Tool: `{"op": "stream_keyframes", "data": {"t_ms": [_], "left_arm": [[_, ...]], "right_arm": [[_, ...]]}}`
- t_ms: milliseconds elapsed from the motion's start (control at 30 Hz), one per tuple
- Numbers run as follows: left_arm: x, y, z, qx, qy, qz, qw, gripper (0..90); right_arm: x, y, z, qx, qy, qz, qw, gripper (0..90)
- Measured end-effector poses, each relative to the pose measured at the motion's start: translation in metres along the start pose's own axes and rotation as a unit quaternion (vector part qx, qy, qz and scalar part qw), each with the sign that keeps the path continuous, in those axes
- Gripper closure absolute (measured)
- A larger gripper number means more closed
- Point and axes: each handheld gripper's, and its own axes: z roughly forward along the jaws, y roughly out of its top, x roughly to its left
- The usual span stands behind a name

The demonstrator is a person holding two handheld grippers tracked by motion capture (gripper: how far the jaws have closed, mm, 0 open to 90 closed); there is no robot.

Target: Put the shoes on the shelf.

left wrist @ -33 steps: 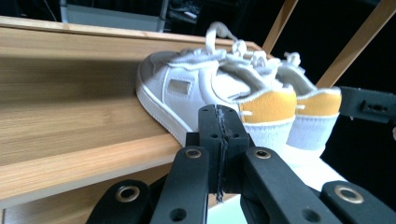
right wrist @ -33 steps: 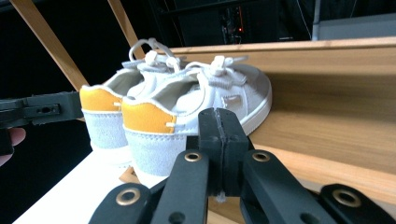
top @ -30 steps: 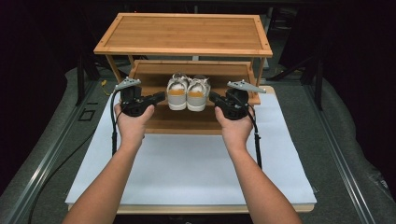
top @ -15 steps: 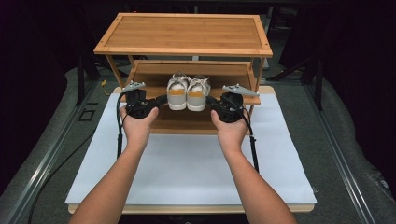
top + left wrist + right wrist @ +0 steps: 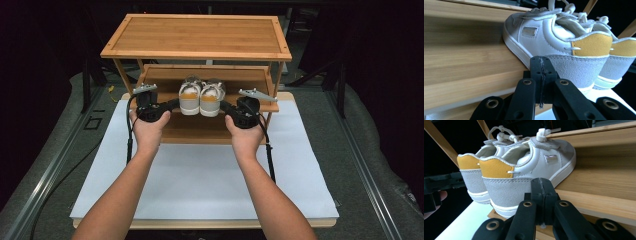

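My left tongs (image 5: 541, 82) and right tongs (image 5: 541, 205) are both pressed together on nothing, flanking the heels of the shoes (image 5: 201, 96) on the rack's middle shelf (image 5: 165, 75) just ahead. Light and soft, I judge; the stiff heel collars look best to pinch.

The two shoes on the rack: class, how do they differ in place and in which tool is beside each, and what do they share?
The left shoe sits nearer the left tool, whose shut jaws meet at its heel; the right shoe sits nearer the right tool, likewise shut at its heel. In the high view the left shoe stands left of the right shoe. Both are white with grey and orange heels, side by side on the middle shelf.
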Motion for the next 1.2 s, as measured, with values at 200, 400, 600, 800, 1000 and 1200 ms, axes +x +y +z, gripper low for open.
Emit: {"op": "stream_keyframes", "data": {"t_ms": [200, 400, 600, 800, 1000, 1200], "left_arm": [[0.002, 0.003, 0.006, -0.002, 0.001, -0.004, 1.0, 89.9], [0.004, 0.007, 0.013, 0.0, 0.001, -0.013, 0.9999, 89.8], [0.005, 0.011, 0.019, 0.003, 0.01, -0.011, 0.9999, 89.9], [0.006, 0.015, 0.025, 0.007, 0.015, -0.011, 0.9998, 89.9], [0.009, 0.02, 0.033, 0.012, 0.018, -0.008, 0.9997, 89.9], [0.011, 0.024, 0.041, 0.014, 0.025, -0.009, 0.9995, 89.8]], "right_arm": [[-0.001, 0.005, 0.007, 0.0, -0.017, -0.003, 0.9999, 90.0], [-0.005, 0.01, 0.015, 0.0, -0.025, -0.001, 0.9997, 90.0], [-0.006, 0.013, 0.02, 0.004, -0.032, -0.004, 0.9995, 90.0], [-0.009, 0.017, 0.025, 0.01, -0.036, -0.003, 0.9993, 90.0], [-0.013, 0.023, 0.032, 0.02, -0.043, -0.008, 0.9989, 90.0], [-0.019, 0.024, 0.038, 0.014, -0.037, 0.004, 0.9992, 90.0]]}}
